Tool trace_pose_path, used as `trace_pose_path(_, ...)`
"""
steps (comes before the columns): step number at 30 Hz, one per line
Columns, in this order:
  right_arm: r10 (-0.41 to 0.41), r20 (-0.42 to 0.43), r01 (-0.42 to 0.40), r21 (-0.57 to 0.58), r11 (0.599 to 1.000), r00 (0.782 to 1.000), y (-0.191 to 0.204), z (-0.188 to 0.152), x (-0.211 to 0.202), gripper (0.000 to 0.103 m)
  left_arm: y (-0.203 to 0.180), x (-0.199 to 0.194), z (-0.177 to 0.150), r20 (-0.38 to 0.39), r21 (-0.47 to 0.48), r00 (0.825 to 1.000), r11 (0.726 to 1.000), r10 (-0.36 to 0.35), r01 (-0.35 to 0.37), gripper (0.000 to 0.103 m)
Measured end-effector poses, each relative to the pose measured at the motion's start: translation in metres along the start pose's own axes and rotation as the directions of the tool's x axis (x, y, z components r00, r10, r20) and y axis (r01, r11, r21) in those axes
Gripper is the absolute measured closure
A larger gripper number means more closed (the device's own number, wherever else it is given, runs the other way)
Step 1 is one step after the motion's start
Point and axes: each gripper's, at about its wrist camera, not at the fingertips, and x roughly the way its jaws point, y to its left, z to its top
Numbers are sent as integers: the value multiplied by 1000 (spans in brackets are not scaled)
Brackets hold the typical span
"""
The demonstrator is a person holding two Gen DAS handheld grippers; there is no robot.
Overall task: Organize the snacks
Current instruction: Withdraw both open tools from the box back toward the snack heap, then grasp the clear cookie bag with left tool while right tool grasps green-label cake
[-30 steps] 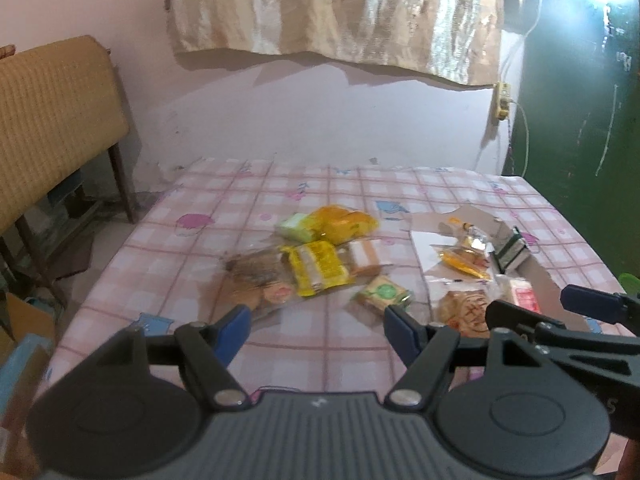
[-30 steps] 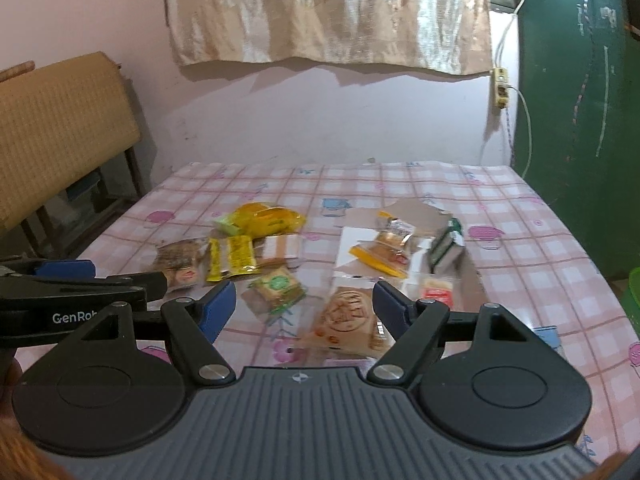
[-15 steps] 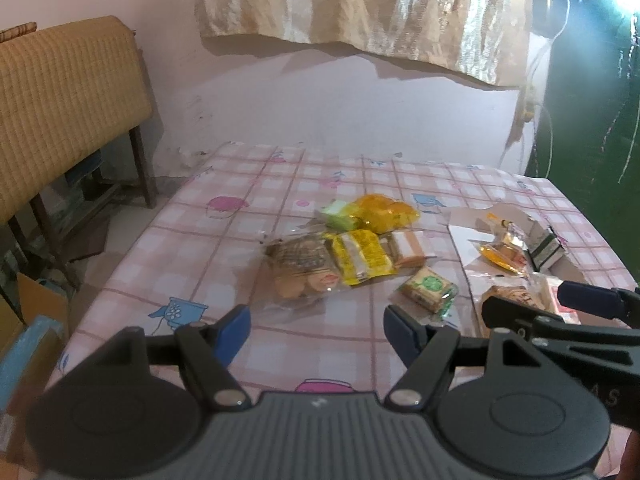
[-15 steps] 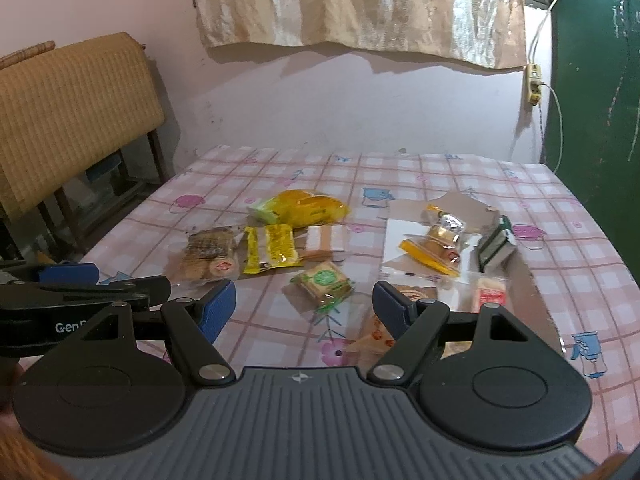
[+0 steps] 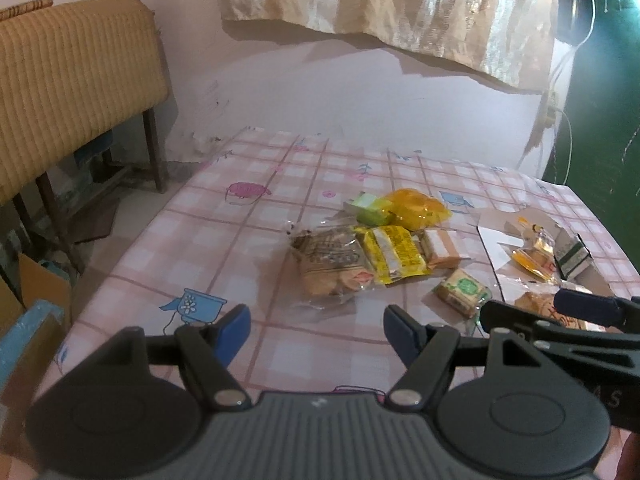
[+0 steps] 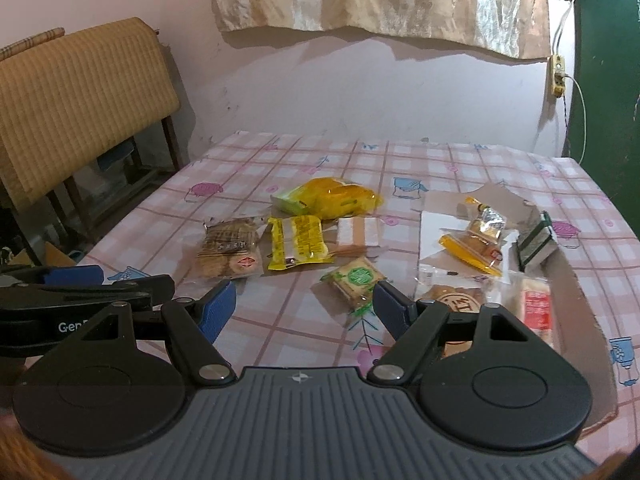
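Hovering: both grippers hang above the near edge of the table (image 6: 480, 160), tilted down toward the snacks, touching none of them.
Left gripper (image 5: 316, 330): jaws apart with nothing between the blue pads; checked tablecloth shows through the gap.
Right gripper (image 6: 304, 306): jaws spread wide and empty, the green-label biscuit pack (image 6: 354, 280) lying on the cloth just beyond its right finger.
Loose snacks: a clear cracker bag (image 6: 228, 250), a yellow wafer pack (image 6: 298, 242), a white-and-tan bar (image 6: 358, 232) and a yellow-and-green bag (image 6: 328, 198) lie clustered mid-table, several touching or overlapping.
Cardboard tray (image 6: 568, 280): sits flat on the table's right side, holding an orange-trimmed clear packet (image 6: 474, 248), a green-and-white box (image 6: 536, 242), a red-label packet (image 6: 534, 308) and a round biscuit pack (image 6: 454, 298) partly hidden behind the right finger.
Surroundings: a woven wicker panel (image 6: 80, 96) leans at the left; a gold curtain (image 6: 380, 0) hangs on the pink wall behind.
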Motion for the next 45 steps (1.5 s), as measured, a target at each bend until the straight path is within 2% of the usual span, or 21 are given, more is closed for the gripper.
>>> trace_pose_path(5,2,-10,-2,3,1000,1000,-2,0,11,7,3,15,5,4,-26,1000,1000,10,-10,23)
trace_pose_path(12,-8,-32,9,41,999,999,-13,0,25,7,1,62,26,-13,-42,999,998,43,-44,21)
trace_pose_path(16,-19,-45,21,52,998,999,-21,-1,32,7,-6,88,38,-16,-40,998,997,66,-67,10)
trace_pose_path(19,-28,-56,31,65,997,998,-28,-1,40,5,-11,109,44,-48,-37,996,996,76,-78,10)
trace_pose_path(22,-36,-70,42,83,996,997,-35,-1,49,3,-17,130,45,-79,-8,990,993,116,-117,10)
trace_pose_path(24,-40,-86,47,86,995,996,-38,-1,56,0,-16,141,44,-99,-11,989,994,108,-109,9)
trace_pose_path(26,-44,-101,54,93,994,994,-40,0,63,0,-16,146,43,-97,-8,991,996,89,-90,14)
trace_pose_path(27,-43,-112,54,98,994,993,-40,0,68,0,-17,146,43,-94,2,993,997,76,-76,26)
trace_pose_path(28,-39,-126,52,98,994,991,-41,2,74,0,-18,145,42,-92,12,994,998,62,-61,31)
trace_pose_path(31,-41,-155,52,66,996,987,-39,8,89,0,-17,140,38,-71,47,996,998,45,-42,39)
trace_pose_path(38,-51,-250,46,-29,999,967,-39,20,133,0,8,126,30,-79,35,997,999,-5,8,43)
trace_pose_path(41,-47,-275,36,-46,998,960,-38,19,146,12,17,120,25,-81,23,997,1000,-14,16,44)
trace_pose_path(42,-57,-280,44,-53,998,958,-37,18,150,21,19,118,24,-81,18,997,1000,-14,16,44)
trace_pose_path(45,-71,-259,52,-79,996,963,-32,15,149,40,23,112,20,-73,14,997,1000,-15,16,44)
